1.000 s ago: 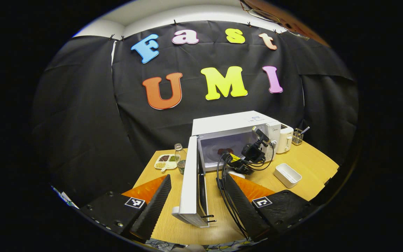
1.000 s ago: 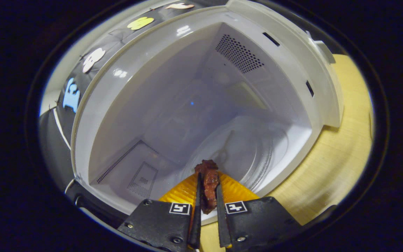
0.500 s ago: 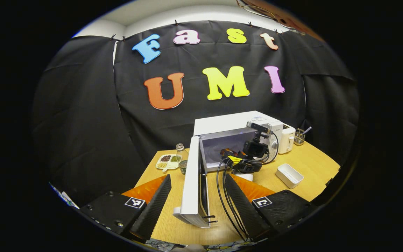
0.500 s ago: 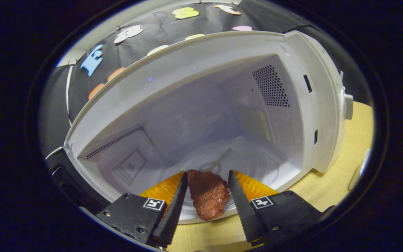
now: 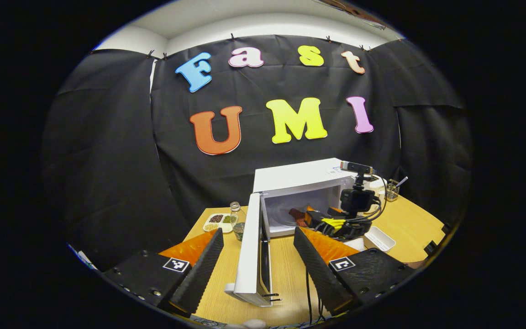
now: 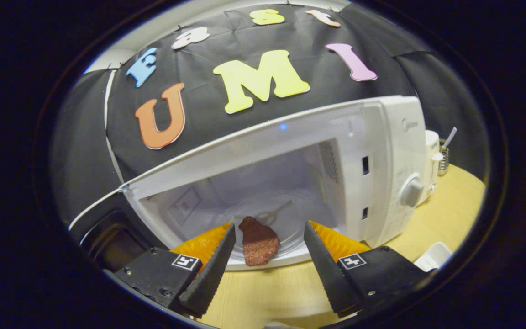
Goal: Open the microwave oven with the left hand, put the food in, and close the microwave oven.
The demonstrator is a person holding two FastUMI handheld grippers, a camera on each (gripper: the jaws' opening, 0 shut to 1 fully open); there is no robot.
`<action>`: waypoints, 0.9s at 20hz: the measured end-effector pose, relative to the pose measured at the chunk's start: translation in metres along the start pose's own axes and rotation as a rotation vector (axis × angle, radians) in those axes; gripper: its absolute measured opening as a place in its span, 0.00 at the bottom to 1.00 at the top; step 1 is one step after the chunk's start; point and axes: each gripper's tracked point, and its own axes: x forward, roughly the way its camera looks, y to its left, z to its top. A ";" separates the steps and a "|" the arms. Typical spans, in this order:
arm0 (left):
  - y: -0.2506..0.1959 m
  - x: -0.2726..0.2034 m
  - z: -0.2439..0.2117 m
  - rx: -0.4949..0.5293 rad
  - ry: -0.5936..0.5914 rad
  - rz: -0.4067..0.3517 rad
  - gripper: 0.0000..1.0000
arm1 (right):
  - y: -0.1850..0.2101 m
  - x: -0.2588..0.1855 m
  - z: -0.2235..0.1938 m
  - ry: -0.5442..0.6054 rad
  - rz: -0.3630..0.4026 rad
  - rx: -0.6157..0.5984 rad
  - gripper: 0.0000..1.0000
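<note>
So the reddish-brown chunk of food [image 6: 257,242] is sitting on the glass turntable just inside the white microwave oven [image 6: 381,173], close to the front lip. The right gripper [image 6: 267,265] has its fingers spread wide apart with nothing in them, the food lying free between and beyond the tips at about 12 o'clock.

The white microwave door [image 5: 250,251] stands swung fully open, edge-on between the left gripper's [image 5: 256,256] fingers, which are also apart and not touching it.

My take: the closing step is next. I'd get the right gripper and its black cables [image 5: 349,224] fully clear of the opening, then push the door's outer face near the free edge with the left, in a smooth arc, so the oven doesn't slide on the wooden bench [image 5: 409,224].
</note>
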 end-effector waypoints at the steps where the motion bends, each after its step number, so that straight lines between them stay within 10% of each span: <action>1: 0.002 0.000 0.005 -0.004 -0.008 0.001 0.95 | -0.004 -0.016 0.006 0.019 0.018 -0.001 0.88; 3: 0.005 0.000 0.017 -0.011 -0.038 -0.001 0.95 | -0.021 -0.046 0.019 0.063 0.021 -0.016 1.00; 18: 0.066 -0.010 0.000 -0.013 -0.100 0.121 0.95 | -0.109 -0.231 0.130 0.058 -0.045 -0.192 1.00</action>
